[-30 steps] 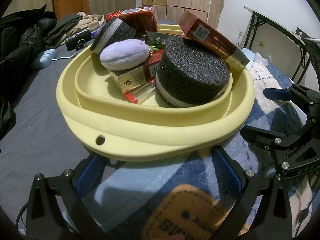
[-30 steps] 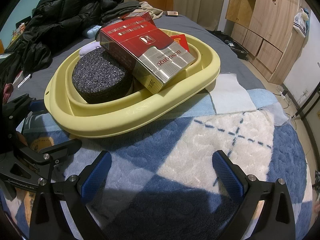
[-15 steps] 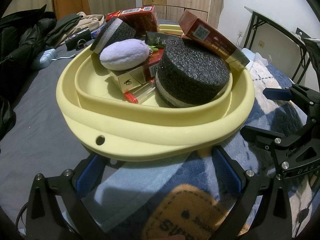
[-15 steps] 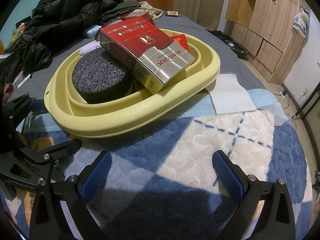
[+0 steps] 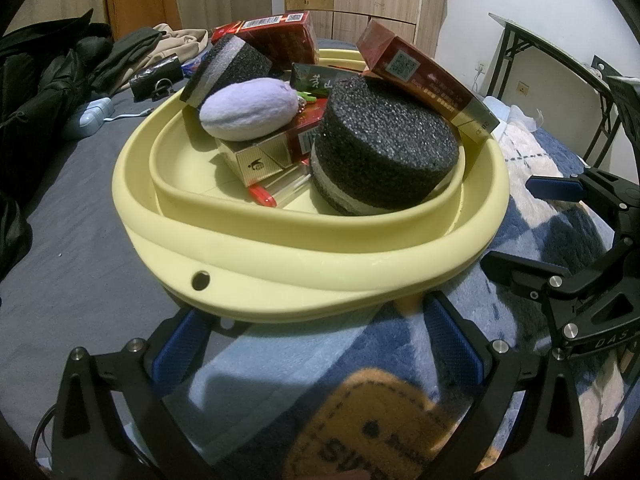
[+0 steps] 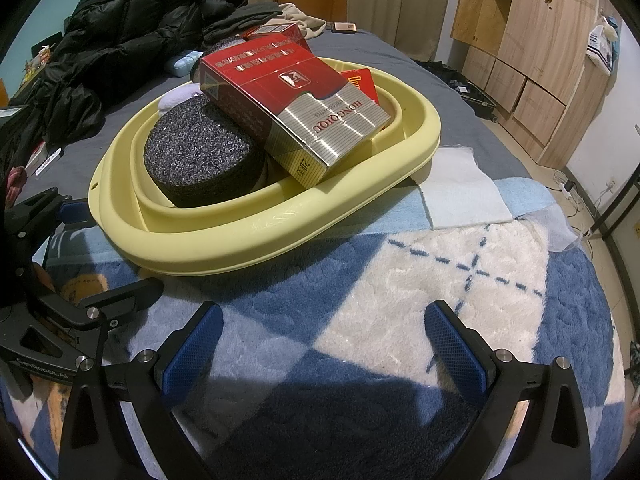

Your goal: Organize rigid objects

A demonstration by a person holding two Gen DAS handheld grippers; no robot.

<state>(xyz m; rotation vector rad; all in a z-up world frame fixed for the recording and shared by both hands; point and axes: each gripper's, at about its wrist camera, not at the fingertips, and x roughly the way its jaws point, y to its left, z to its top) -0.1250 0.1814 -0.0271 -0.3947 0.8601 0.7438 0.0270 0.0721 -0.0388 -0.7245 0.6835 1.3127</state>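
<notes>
Left wrist view: left gripper (image 5: 316, 344) held apart, empty, just before yellow basin (image 5: 280, 256) on blue-and-white blanket (image 6: 440, 280). Basin held round black foam (image 5: 384, 152), red carton (image 6: 296, 100), lilac pouch (image 5: 250, 109). Right gripper (image 6: 324, 344) likewise apart, empty, over blanket. Step judged: items gathered; next move likely a pick from the heap, topmost carton first.

Bed (image 6: 400, 52), grey sheet. Blue-white rug (image 6: 440, 280) over near end; yellow basin (image 6: 280, 216) on rug and sheet. White cloth (image 6: 460, 188) beside basin. Black jackets (image 6: 120, 48), blue case (image 5: 90, 116) on sheet behind.
</notes>
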